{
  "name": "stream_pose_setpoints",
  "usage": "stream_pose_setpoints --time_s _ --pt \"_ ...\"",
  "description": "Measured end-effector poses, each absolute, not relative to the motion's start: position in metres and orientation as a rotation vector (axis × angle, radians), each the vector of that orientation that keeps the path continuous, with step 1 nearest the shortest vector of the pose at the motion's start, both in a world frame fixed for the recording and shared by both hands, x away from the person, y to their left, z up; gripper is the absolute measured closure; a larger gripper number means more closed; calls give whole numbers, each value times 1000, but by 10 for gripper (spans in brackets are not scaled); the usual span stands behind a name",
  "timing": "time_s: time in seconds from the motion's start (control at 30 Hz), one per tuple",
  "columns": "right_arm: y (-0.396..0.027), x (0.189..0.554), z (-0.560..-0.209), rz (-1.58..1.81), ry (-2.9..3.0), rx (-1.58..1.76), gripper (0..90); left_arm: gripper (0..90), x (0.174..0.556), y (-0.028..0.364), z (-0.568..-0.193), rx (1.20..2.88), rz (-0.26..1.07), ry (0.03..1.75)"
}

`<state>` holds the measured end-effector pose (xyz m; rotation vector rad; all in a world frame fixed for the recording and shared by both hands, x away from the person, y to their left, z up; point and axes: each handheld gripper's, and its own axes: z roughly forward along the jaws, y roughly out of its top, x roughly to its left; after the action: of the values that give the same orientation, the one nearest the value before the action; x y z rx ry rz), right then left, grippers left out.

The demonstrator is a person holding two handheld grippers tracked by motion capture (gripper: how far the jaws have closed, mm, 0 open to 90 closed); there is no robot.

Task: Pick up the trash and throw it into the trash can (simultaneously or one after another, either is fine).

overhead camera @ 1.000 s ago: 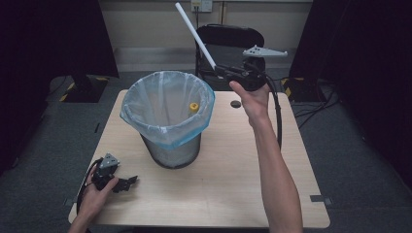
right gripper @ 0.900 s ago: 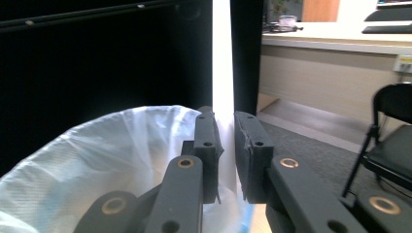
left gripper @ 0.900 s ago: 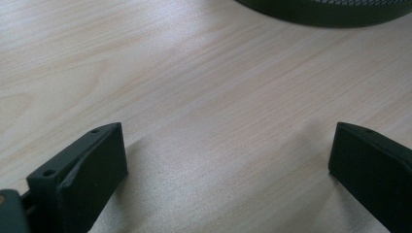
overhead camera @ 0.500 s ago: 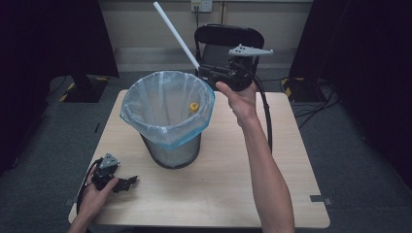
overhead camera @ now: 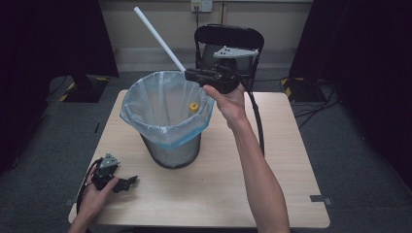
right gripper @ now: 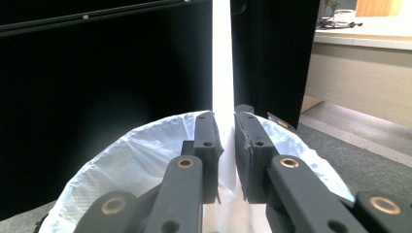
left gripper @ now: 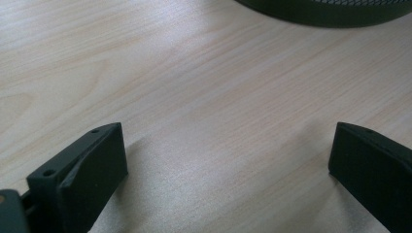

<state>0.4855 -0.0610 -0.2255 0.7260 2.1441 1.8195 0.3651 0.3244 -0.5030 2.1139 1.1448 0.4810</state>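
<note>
A long white tube (overhead camera: pixel 159 37) slants up to the left above a bin (overhead camera: pixel 170 145) lined with a pale blue bag (overhead camera: pixel 145 99). My right gripper (overhead camera: pixel 190 74) is shut on the tube's lower end, just over the bin's far right rim. In the right gripper view the tube (right gripper: pixel 222 58) rises straight up from between the jaws of my right gripper (right gripper: pixel 226 145), with the bag's rim (right gripper: pixel 141 141) below. A small yellow object (overhead camera: pixel 194 107) lies inside the bag. My left gripper (overhead camera: pixel 127 181) rests open on the table near the front left corner; the left gripper (left gripper: pixel 223 165) has only bare wood between its jaws.
The wooden table (overhead camera: pixel 282 160) has free room to the right of the bin and in front of it. A black chair (overhead camera: pixel 228 39) stands behind the table's far edge. The bin's dark base (left gripper: pixel 330 9) lies ahead of the left gripper. Cables trail on the grey floor at the right.
My right gripper has carried the white tube leftward and slightly nearer, from beyond the table's back edge to over the bin's rim. The left gripper has stayed put.
</note>
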Motion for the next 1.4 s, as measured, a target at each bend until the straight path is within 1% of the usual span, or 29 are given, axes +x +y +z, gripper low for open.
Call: stream_pose_setpoints --time_s 0.33,0.37,0.4,0.43,0.47,0.53,0.57,0.63,0.7,0.77,0.83,1.1,1.17,1.27,1.33,1.4 --pt "-49 486 -228 1830 2215 670 795 0 365 324 -503 2114 480 1145" --pt "-49 486 -229 1828 2224 671 780 0 365 324 -503 2114 481 1145" --pt "-48 487 -230 1832 2234 675 721 0 365 324 -503 2114 481 1145" --pt "-48 488 -230 1834 2242 680 691 0 365 324 -503 2114 481 1145" --pt "-47 488 -231 1824 2247 681 684 0 365 324 -503 2114 481 1145" --pt "-46 489 -232 1809 2244 692 645 0 365 324 -503 2114 480 1144" --pt "-46 489 -232 1806 2241 693 611 0 365 324 -503 2114 481 1145" --pt "-46 489 -232 1801 2243 687 595 0 365 324 -503 2114 481 1145" --pt "-46 490 -232 1802 2242 692 545 0 365 324 -503 2114 480 1144" --pt "-47 491 -232 1788 2233 703 518 0 365 324 -503 2114 481 1145" --pt "-48 492 -232 1786 2222 714 452 0 365 324 -503 2114 480 1144" --pt "-48 493 -232 1780 2179 741 345 0 365 324 -503 2114 480 1144" --pt "-48 494 -232 1776 2165 744 301 0 365 324 -503 2113 481 1145" --pt "-48 495 -232 1743 2153 771 200 0 365 324 -503 2114 481 1145" --pt "-50 496 -232 1737 2145 800 193 0 365 324 -503 2114 480 1144" --pt "-51 497 -232 1726 2139 823 168 0 365 324 -503 2114 481 1145"
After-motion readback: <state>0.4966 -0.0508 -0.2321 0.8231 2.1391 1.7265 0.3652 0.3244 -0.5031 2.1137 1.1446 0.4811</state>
